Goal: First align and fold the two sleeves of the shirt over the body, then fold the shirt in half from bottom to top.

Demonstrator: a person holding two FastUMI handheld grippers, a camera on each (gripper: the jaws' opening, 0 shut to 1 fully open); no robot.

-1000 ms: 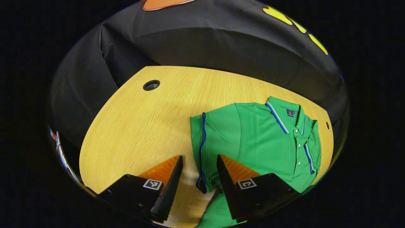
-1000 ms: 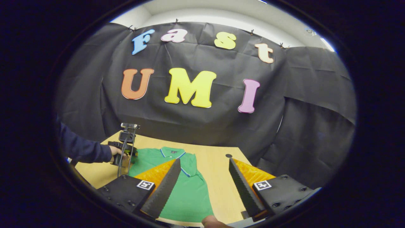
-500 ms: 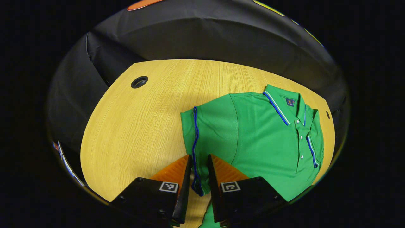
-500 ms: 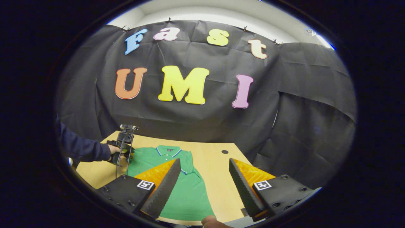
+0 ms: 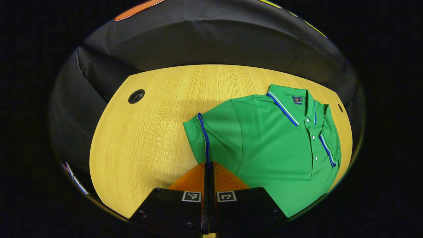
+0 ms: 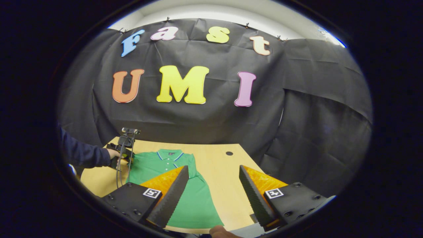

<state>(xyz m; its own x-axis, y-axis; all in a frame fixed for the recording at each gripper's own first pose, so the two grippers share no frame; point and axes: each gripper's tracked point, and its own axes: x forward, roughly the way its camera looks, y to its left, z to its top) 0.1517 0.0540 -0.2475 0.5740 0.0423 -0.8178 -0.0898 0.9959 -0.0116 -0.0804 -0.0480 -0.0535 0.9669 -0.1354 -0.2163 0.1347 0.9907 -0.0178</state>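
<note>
A green polo shirt [image 5: 277, 148] with blue trim lies collar-away on the wooden table [image 5: 148, 138]. My left gripper [image 5: 208, 164] is shut on the near sleeve's blue-edged cuff [image 5: 203, 132], which stands up a little from the table. A second trimmed cuff [image 5: 327, 150] lies on the far side of the body, beside the button placket. In the right gripper view the shirt [image 6: 196, 205] stretches toward me, and my right gripper [image 6: 213, 167] hangs open above its lower part, holding nothing. Farther off, a hand holds the left gripper [image 6: 121, 155] at the shirt's left shoulder.
The table has a round cable hole [image 5: 136, 96] at its far left and a smaller hole [image 5: 340, 107] past the collar. Black cloth walls the booth close behind the table. A dark sleeve [image 6: 82, 153] reaches in from the left.
My left gripper's fingers have gone from wide apart to shut on the sleeve cuff, and the cuff has lifted. The right gripper stays open and has barely moved.
</note>
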